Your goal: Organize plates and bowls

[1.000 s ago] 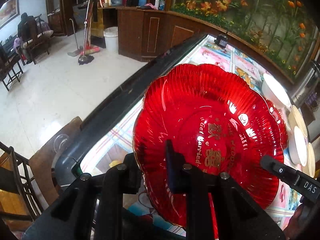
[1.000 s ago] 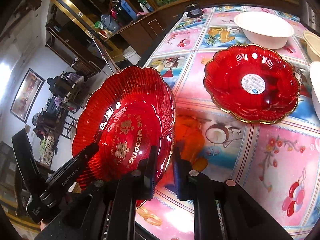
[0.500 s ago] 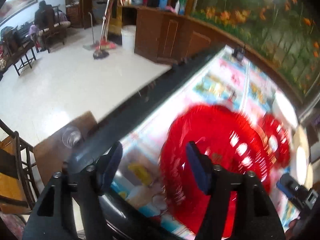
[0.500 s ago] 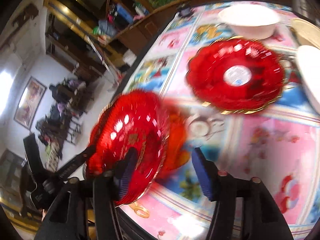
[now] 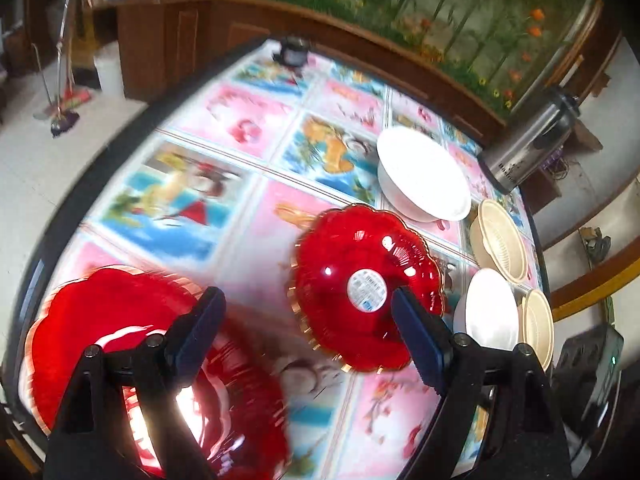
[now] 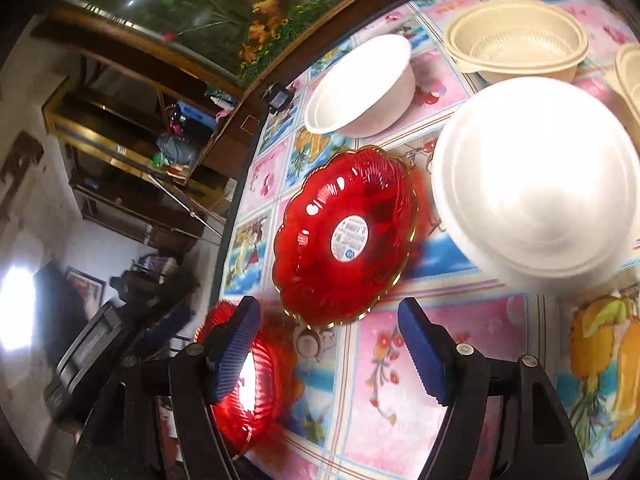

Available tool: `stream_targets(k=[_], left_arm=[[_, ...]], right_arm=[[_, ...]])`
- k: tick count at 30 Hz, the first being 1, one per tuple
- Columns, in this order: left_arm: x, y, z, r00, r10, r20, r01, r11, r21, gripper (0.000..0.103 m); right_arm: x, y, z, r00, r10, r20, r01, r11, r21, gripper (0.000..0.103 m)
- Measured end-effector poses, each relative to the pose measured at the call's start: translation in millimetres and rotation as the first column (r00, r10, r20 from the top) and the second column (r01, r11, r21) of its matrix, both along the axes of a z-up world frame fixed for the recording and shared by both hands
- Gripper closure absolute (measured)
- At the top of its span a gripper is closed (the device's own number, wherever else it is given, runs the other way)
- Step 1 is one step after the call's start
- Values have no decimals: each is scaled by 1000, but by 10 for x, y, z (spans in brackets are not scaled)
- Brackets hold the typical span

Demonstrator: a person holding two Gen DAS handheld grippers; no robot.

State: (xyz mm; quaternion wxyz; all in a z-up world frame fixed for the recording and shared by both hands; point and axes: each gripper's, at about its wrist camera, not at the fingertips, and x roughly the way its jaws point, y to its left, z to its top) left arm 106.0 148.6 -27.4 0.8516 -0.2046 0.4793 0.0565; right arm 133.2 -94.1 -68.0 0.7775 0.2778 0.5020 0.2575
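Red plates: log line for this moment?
left gripper opening, empty | right gripper opening, empty | near red plate released | labelled red plate on table

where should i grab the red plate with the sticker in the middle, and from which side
Take the red plate by its scalloped gold rim on the edge nearest the right gripper, coming in low from that side. It lies flat and upright on the table, so only the raised rim offers a pinch; the white bowl crowds its far side.
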Motion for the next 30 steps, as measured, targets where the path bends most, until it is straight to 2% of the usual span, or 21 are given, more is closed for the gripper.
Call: stream_targets(k=[2, 7, 9, 12, 14, 16, 17, 19, 20, 22, 23, 24, 30], left_arm=[[102, -37, -57, 1000, 7, -22, -7, 1000, 16, 18], [308, -73, -233, 994, 7, -105, -10, 1000, -21, 18], [380, -78, -302, 993, 7, -114, -11, 999, -39, 18], [459, -118, -395, 990, 8, -143, -12, 1000, -25, 19], [501, -155, -442, 988, -3, -158, 1, 1000, -13, 28], [535, -179, -507, 983, -19, -183, 17, 1000, -12, 47], [547, -182, -545, 980, -20, -198, 19, 1000, -7, 51], [564, -203, -596, 975, -15, -221, 25, 999, 41, 68], [564, -211, -619, 974, -17, -227, 29, 998, 49, 72], [561, -206, -650, 971, -19, -237, 29, 999, 42, 84], [553, -212, -648, 972, -21, -233, 33, 998, 47, 84], [551, -220, -641, 973, -23, -230, 37, 998, 57, 84], [490, -226, -555, 978, -34, -207, 47, 997, 60, 85]], right_arm=[[96, -24, -51, 1000, -2, -10, 2, 1000, -9, 29], [274, -73, -160, 999, -23, -44, 23, 1000, 0, 29], [324, -98, -196, 998, -31, -58, 32, 999, 7, 29], [361, -105, -233, 998, -33, -59, 33, 999, 2, 29], [388, -97, -268, 997, -36, -68, 36, 999, -4, 31], [408, -91, -315, 996, -35, -78, 33, 999, -20, 34], [410, -82, -326, 996, -34, -82, 32, 999, -24, 38], [433, -69, -370, 995, -39, -87, 35, 998, -45, 46], [448, -67, -397, 994, -45, -95, 40, 998, -55, 52], [481, -55, -463, 992, -53, -114, 44, 996, -82, 72], [483, -50, -477, 992, -52, -114, 41, 994, -100, 90], [482, -40, -490, 992, -52, -112, 39, 992, -119, 93], [417, -23, -434, 995, -61, -82, 48, 988, -148, 94]])
